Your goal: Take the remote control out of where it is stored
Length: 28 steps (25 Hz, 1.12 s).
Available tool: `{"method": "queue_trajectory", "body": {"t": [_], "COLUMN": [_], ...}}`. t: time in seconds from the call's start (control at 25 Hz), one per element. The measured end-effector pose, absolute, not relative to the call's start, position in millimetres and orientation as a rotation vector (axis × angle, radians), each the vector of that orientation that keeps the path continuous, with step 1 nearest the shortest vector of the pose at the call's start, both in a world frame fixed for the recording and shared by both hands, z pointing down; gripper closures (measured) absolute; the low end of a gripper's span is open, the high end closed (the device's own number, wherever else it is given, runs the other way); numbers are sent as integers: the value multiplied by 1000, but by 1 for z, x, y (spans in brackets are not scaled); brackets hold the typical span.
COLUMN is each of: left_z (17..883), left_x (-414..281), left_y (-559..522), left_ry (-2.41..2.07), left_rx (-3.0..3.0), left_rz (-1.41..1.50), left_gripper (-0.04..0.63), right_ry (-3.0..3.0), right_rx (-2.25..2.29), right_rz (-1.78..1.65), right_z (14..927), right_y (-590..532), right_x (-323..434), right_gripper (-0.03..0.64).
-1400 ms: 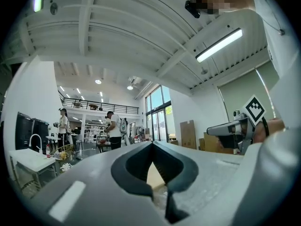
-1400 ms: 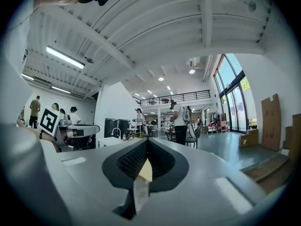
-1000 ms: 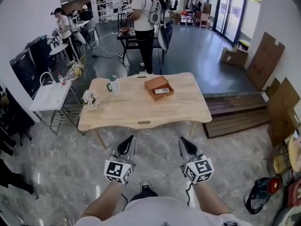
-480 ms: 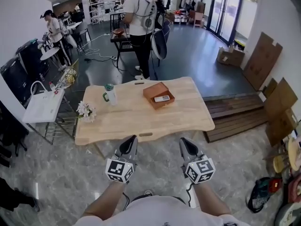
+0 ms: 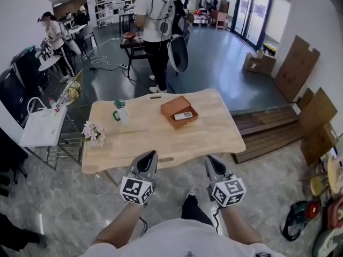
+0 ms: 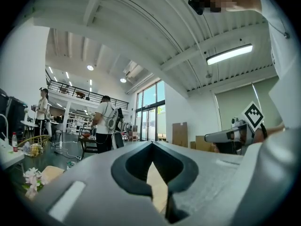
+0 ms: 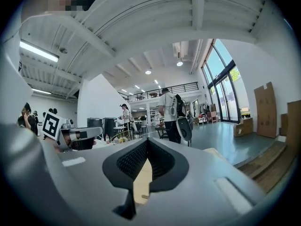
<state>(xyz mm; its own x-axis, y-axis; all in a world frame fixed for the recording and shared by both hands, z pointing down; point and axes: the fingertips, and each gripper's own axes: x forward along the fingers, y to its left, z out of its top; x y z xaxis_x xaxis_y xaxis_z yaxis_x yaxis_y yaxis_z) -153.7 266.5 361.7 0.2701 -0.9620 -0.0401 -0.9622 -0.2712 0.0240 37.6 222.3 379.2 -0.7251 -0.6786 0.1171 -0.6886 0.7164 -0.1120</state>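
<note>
**Both grippers empty and short of the table; remote waits in its box**

Nearest the person, the left gripper [image 5: 148, 157] and the right gripper [image 5: 210, 159] are held side by side at waist height, pointing forward over the floor. They sit just short of the near edge of the wooden table [image 5: 134, 149]. Each gripper's own view shows its jaws drawn together so the tips meet, with only a sliver of tabletop visible through the gap behind them. Neither has hold of anything.

On the left side of the table are a small bunch of flowers [image 5: 92, 134] and a cup [image 5: 120, 111] with a green lid. Past the middle, toward the far edge, the remote control [image 5: 183, 115] lies flat inside a shallow brown box [image 5: 172, 106], well apart from both grippers.

The step in hand looks like the approach. To do it well, close in until the box is within easy reach, and part one gripper's jaws before lowering them. Come down over the remote across its narrow width rather than its length. The box looks light and may slide or lift, so the other gripper could press on its rim.

Beyond the table a person [image 5: 155, 20] stands with their back turned.
</note>
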Motion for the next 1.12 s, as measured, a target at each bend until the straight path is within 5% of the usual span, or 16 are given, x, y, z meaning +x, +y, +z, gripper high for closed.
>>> {"method": "queue_trajectory", "body": {"t": [1.12], "left_z": [362], "left_x": [-221], "left_y": [-102], "left_ry": [2119], "left_rx": [-2371], "left_rz": [114], "left_gripper": [595], "right_ry": [-2966], "right_rx": [843], "right_rz": [306], "right_z": [382], "right_y": [-196], "right_x": [-52], "right_gripper": [589]}}
